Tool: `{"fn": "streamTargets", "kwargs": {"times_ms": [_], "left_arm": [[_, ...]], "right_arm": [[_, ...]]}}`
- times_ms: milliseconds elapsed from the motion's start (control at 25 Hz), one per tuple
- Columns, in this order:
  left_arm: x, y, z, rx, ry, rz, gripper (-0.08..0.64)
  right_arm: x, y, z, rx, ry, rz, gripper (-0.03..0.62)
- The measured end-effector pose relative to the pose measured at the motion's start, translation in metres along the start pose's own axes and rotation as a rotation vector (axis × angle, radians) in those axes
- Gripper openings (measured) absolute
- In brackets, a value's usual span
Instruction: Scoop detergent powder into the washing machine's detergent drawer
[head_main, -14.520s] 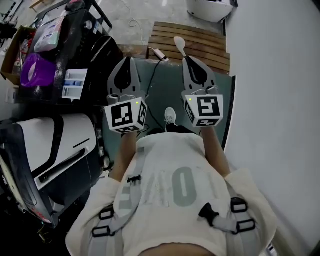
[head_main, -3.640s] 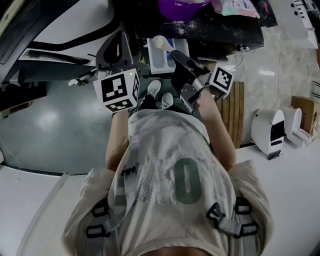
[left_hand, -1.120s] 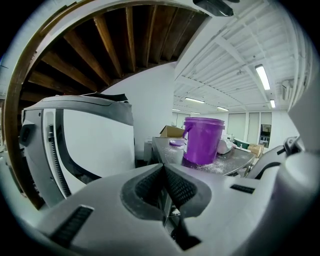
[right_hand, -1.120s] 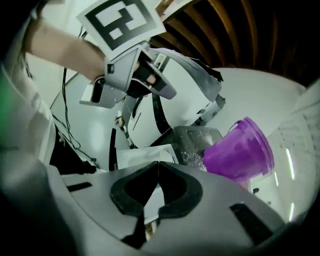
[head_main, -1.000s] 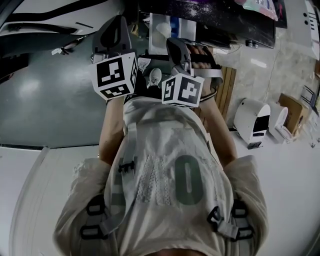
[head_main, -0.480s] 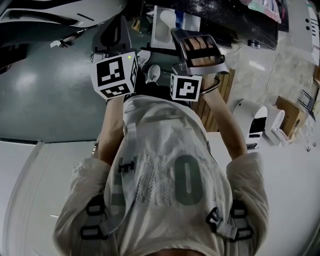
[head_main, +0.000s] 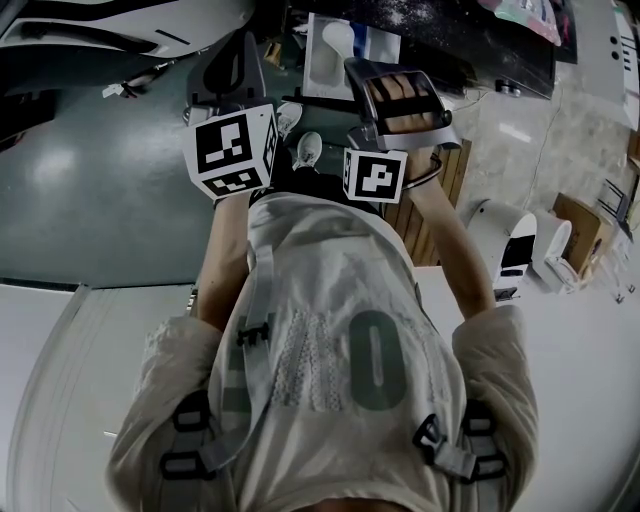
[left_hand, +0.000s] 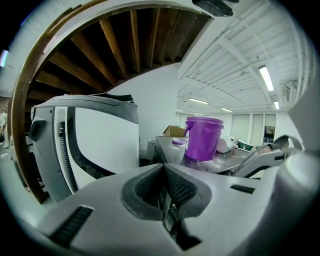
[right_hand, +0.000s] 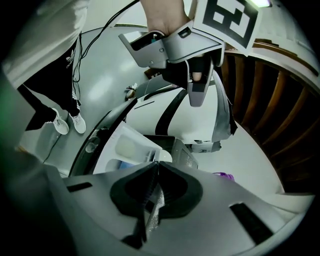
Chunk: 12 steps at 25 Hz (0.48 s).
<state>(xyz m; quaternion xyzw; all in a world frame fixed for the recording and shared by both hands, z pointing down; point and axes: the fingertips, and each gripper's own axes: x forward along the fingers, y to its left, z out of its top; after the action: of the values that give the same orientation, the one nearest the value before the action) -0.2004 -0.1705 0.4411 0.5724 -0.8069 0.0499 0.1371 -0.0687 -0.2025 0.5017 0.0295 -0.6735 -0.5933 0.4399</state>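
The white detergent drawer (head_main: 322, 62) stands pulled out at the top of the head view. It also shows in the right gripper view, where the drawer (right_hand: 125, 149) has pale powder in one compartment. My right gripper (head_main: 352, 66) is rolled over and shut on the handle of a white spoon (right_hand: 151, 202). The spoon's bowl (head_main: 340, 38) hangs over the drawer. My left gripper (head_main: 238, 52) is held left of the drawer, jaws shut with nothing seen between them (left_hand: 164, 167).
A purple bucket (left_hand: 202, 137) stands on a dark, powder-speckled top to the right. The white washing machine body (left_hand: 85, 135) is on the left. The person's shoes (head_main: 308, 150), wooden slats (head_main: 432, 205) and a small white appliance (head_main: 515, 245) are on the floor.
Over the last second my right gripper rolled over and shifted toward the drawer with the spoon, then stayed almost still. The left gripper has barely moved.
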Motion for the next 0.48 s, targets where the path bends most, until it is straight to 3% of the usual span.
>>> {"fn": "streamTargets", "kwargs": {"times_ms": [200,480], "left_arm": [[0.001,-0.002,0.003,0.002,-0.004,-0.008,0.020],[0.006,-0.011,0.030,0.033,-0.048,-0.037,0.020]], "right_arm": [[-0.002,-0.008,0.002,0.096,-0.049,0.003,0.009],[-0.014,-0.052,-0.001,0.575,-0.159,0.020,0.009]]}}
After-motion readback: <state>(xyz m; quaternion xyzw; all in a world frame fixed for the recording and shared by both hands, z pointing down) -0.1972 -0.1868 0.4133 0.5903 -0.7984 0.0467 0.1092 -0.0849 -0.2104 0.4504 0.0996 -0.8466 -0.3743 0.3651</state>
